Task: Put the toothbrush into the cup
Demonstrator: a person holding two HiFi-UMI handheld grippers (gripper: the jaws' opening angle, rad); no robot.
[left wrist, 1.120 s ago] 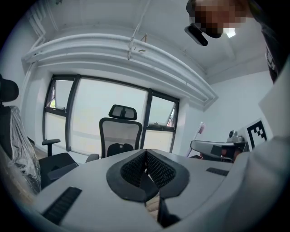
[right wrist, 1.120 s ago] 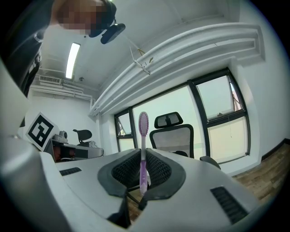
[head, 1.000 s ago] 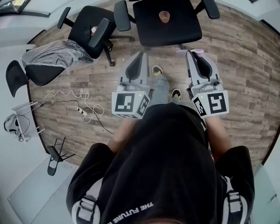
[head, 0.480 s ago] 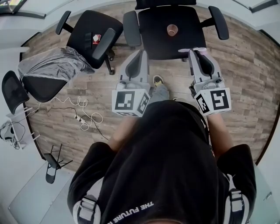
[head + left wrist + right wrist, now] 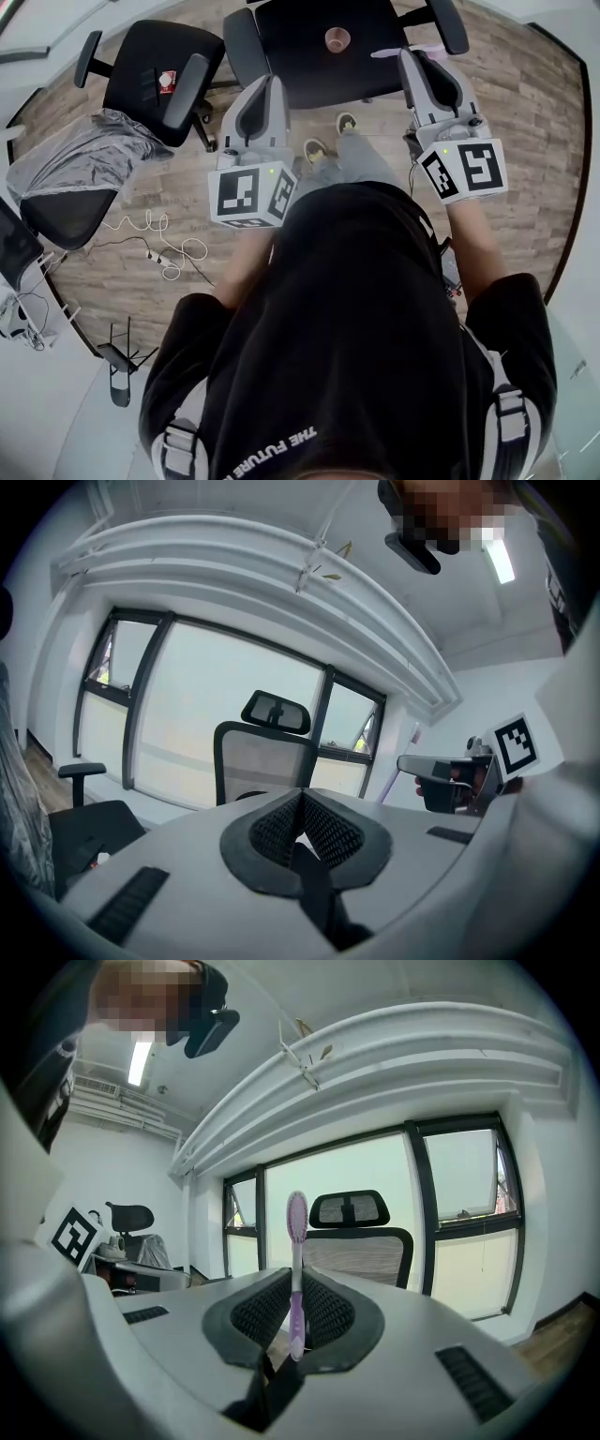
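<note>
A small tan cup stands upright on the seat of a black office chair ahead of me. My right gripper is shut on a pink toothbrush, which lies crosswise at its tip over the seat's right edge. In the right gripper view the toothbrush stands upright between the pads of the right gripper, bristle head on top. My left gripper is at the seat's left armrest; in its own view the left gripper looks shut with nothing in it.
A second black chair stands to the left, and a chair under a grey cover further left. White cables lie on the wood floor. The person's shoes are just before the chair. The chair's mesh back faces windows.
Both grippers have moved forward to the black chair. The right one with the toothbrush now reaches the seat's right edge, and the left one is beside the left armrest.
</note>
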